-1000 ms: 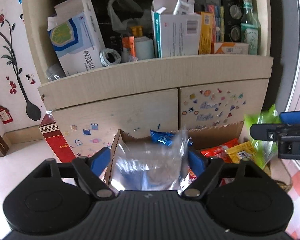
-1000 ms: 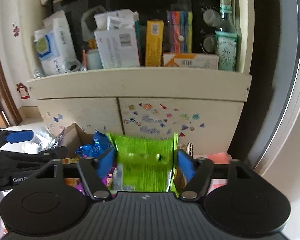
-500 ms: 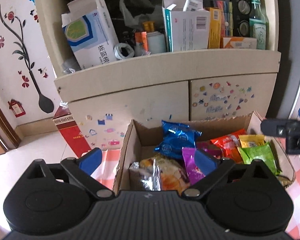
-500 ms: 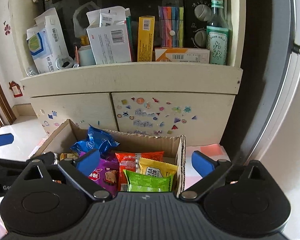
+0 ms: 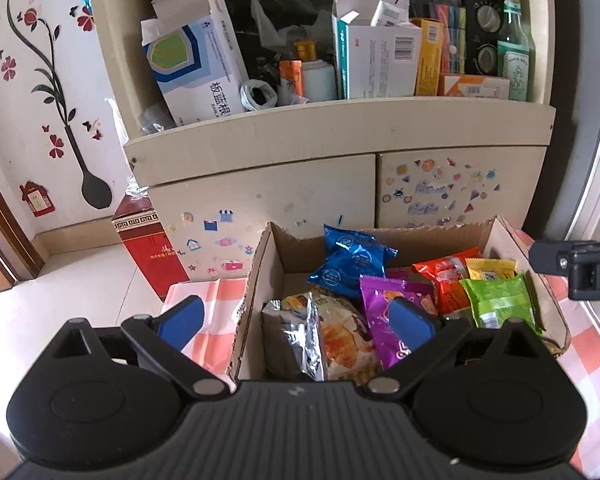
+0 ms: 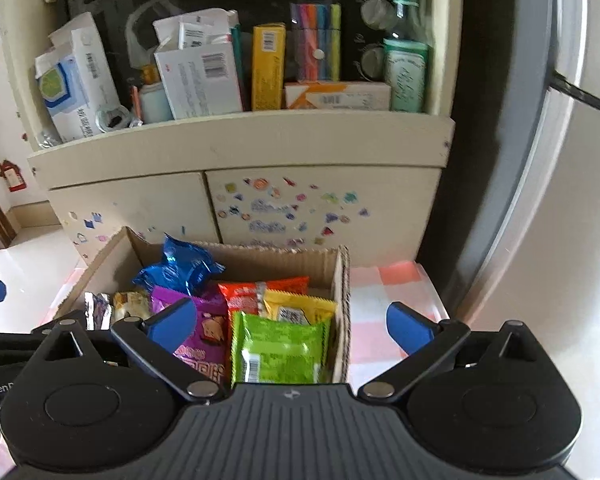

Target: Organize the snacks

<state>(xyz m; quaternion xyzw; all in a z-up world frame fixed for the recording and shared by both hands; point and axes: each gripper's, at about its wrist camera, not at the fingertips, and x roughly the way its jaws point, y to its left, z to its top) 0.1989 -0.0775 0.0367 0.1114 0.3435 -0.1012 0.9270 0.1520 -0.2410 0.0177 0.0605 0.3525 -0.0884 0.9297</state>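
An open cardboard box [image 5: 256,276] [image 6: 340,280] sits on a checked cloth and holds snack packs: a silver-and-orange one [image 5: 320,336], a blue one [image 5: 350,258] [image 6: 180,268], a purple one [image 5: 384,304] [image 6: 204,328], a red one [image 5: 440,276] [image 6: 244,292], a yellow one [image 5: 490,268] [image 6: 296,308] and a green one [image 5: 496,300] [image 6: 280,348]. My left gripper [image 5: 296,320] is open and empty above the box's left end. My right gripper [image 6: 290,326] is open and empty above its right end; it also shows in the left wrist view [image 5: 580,264].
A cream cabinet [image 5: 300,184] with stickers stands right behind the box; its shelf holds boxes, a green bottle [image 5: 514,44] and a black oven. A red box [image 5: 148,248] stands on the floor at left. A grey fridge [image 6: 540,200] is at right.
Both grippers have opened: the left let go of the silver pack, the right of the green pack. Both packs now lie in the box, and both grippers have pulled back.
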